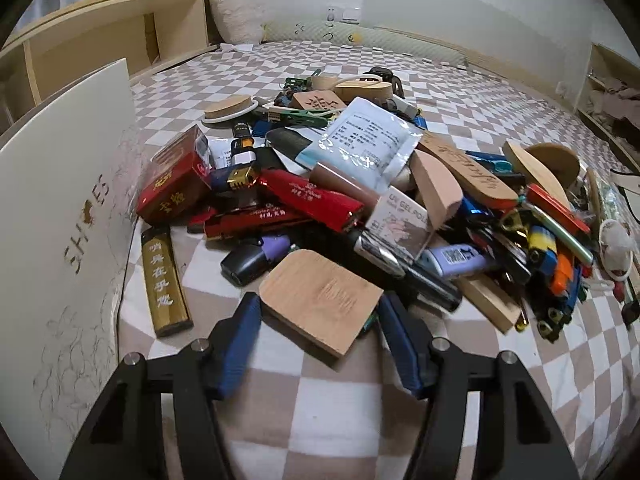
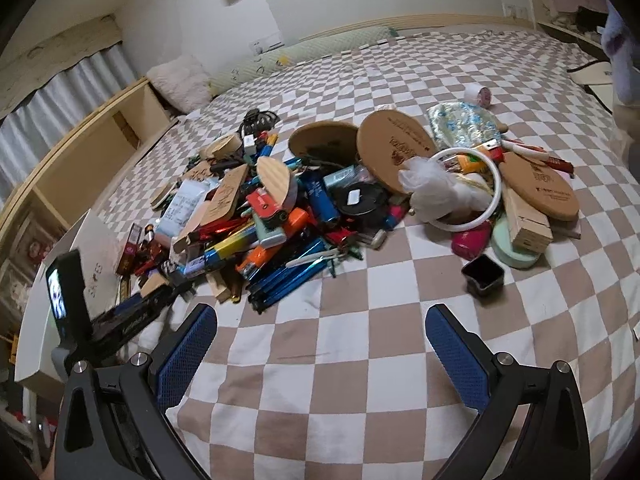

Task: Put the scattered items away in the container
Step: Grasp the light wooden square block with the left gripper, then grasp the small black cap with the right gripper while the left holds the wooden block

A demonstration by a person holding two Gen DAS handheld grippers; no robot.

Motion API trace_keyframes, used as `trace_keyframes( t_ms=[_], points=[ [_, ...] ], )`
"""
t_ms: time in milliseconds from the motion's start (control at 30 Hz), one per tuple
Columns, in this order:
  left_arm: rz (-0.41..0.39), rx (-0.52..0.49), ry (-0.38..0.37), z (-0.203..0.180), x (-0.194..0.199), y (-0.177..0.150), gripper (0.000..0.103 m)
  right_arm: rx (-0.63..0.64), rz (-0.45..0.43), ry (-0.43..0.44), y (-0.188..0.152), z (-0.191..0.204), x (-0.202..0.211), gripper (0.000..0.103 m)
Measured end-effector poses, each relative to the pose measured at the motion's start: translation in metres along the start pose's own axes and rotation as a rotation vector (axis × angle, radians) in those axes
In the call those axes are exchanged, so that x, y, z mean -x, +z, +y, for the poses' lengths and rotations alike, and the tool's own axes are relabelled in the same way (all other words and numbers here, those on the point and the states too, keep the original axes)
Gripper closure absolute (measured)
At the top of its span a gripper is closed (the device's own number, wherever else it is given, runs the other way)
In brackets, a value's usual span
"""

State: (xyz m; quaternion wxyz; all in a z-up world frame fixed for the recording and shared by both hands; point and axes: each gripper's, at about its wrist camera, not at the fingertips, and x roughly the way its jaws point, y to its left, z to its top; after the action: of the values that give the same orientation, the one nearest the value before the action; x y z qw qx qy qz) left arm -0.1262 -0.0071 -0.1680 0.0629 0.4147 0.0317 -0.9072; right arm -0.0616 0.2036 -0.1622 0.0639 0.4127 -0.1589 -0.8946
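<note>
A big pile of small items (image 1: 360,184) lies on the checkered bed: lighters, red boxes, wooden pieces, packets. It also shows in the right wrist view (image 2: 304,204). A white shoe box (image 1: 60,216) stands at the left of the pile, also seen at the left in the right wrist view (image 2: 92,256). My left gripper (image 1: 318,312) has its blue fingers around a flat wooden block (image 1: 320,296) at the pile's near edge; whether they grip it is unclear. My right gripper (image 2: 320,332) is open and empty over bare bedspread in front of the pile.
A wooden bed frame with shelves (image 1: 100,48) runs along the left. Pillows (image 1: 236,12) lie at the far end. A small black cup (image 2: 482,276) and round wooden lids (image 2: 394,156) sit at the right of the pile. The left gripper's body (image 2: 80,308) shows at the left.
</note>
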Motion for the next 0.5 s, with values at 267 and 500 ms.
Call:
trace_keyframes(
  t_ms=[267,500],
  points=[
    [-0.022,-0.054,-0.011,-0.009,0.014,-0.011,0.042,-0.007,0.007,-0.045,0.000,-0.004,-0.011,0.000],
    [-0.012,-0.084,-0.108,-0.019,0.029,-0.018,0.042,-0.058,-0.059,-0.114,0.016,-0.027,0.000,0.000]
  ],
)
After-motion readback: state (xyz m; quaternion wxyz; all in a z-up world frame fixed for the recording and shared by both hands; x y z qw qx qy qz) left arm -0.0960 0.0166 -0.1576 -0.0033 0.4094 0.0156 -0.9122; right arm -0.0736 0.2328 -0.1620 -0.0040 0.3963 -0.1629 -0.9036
